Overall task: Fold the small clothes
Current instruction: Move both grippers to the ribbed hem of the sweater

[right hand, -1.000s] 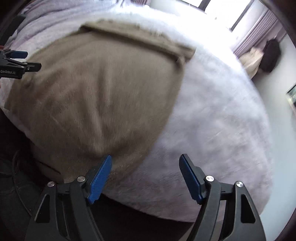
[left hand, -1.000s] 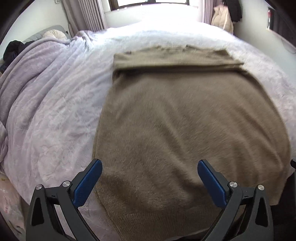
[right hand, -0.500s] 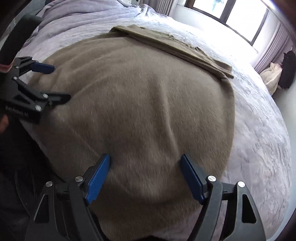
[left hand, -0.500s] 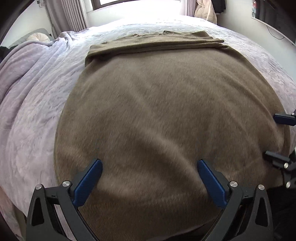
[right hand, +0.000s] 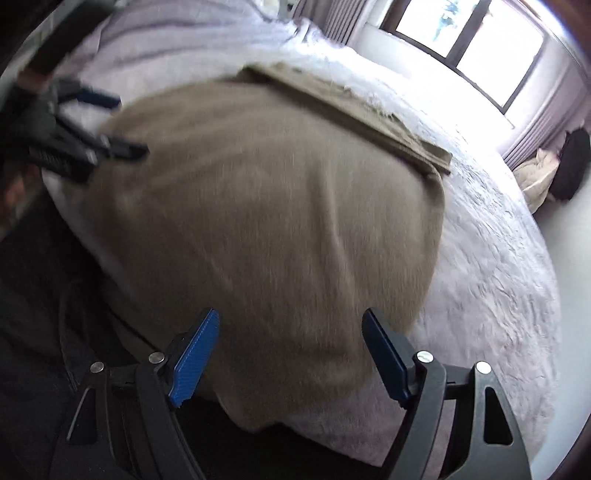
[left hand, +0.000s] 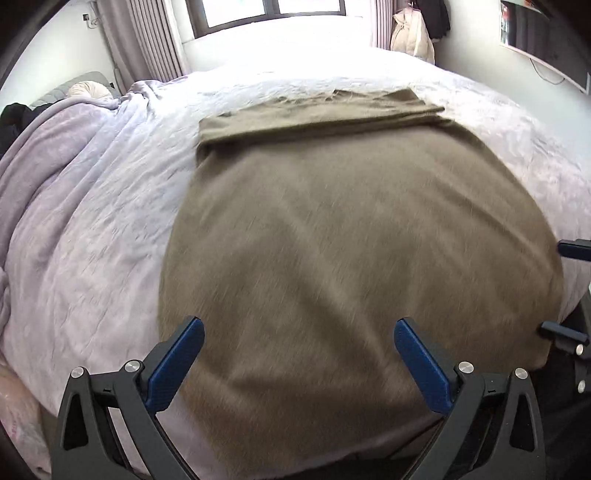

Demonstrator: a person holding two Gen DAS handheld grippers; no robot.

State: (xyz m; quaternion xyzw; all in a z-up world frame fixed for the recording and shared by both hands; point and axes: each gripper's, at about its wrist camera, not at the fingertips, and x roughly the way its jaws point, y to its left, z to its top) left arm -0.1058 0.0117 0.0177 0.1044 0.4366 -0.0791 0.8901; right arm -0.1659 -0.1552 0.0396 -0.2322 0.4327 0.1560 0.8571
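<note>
A brown knit garment [left hand: 351,251] lies flat on a bed, its far end folded over into a band [left hand: 317,114]. It also shows in the right wrist view [right hand: 266,206]. My left gripper [left hand: 299,354] is open and empty, above the garment's near edge toward its left side. My right gripper [right hand: 291,350] is open and empty, above the garment's near right corner. The right gripper's fingertips [left hand: 572,251] show at the right edge of the left wrist view. The left gripper [right hand: 107,125] shows at the garment's left edge in the right wrist view.
The bed has a pale lilac cover [left hand: 92,229] with a bunched blanket [left hand: 40,155] at the left. A window [left hand: 273,14] and curtains stand beyond the bed. Bags [left hand: 410,33] sit by the far wall. The bed's near edge drops to a dark floor [right hand: 44,295].
Both grippers have drawn back and shifted over the garment's near edge. They stay open. The garment has not moved.
</note>
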